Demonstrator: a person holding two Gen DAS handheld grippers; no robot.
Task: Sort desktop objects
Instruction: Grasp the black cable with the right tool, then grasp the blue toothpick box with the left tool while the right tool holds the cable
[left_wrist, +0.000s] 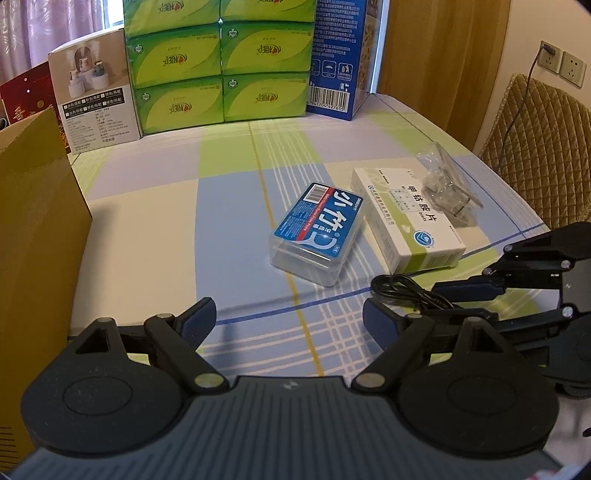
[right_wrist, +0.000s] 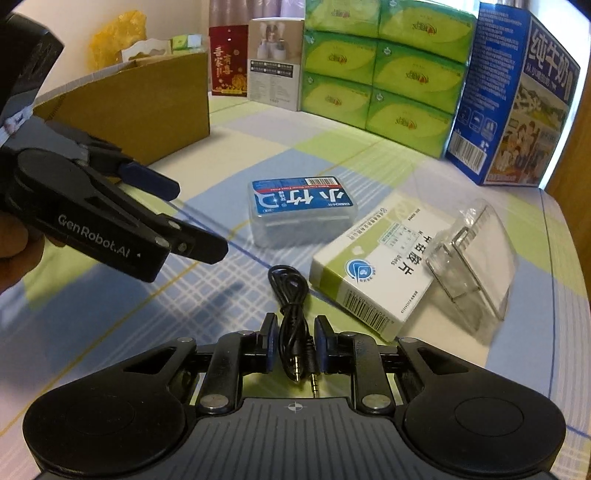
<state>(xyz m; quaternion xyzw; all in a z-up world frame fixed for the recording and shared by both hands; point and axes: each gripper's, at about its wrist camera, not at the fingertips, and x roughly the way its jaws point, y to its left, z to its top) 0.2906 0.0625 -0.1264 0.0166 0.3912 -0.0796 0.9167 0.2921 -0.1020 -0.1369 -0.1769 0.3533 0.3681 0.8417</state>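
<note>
While the left tool (left_wrist: 288, 314) hangs wide open and empty, the right tool (right_wrist: 295, 345) is apparently clamped on the black cable (right_wrist: 293, 314), just beside the white medicine box (right_wrist: 373, 273) on the bench (right_wrist: 110, 314).

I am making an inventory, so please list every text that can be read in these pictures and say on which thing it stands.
"GenRobot.AI": side of the left tongs.
"小竹": blue label of the clear plastic box.
"纯牛奶": blue carton.
"甲钴胺片": white medicine box.
Green tissue packs: logo too blurred to read.
Barcode digits and fine print: too small to read.
</note>
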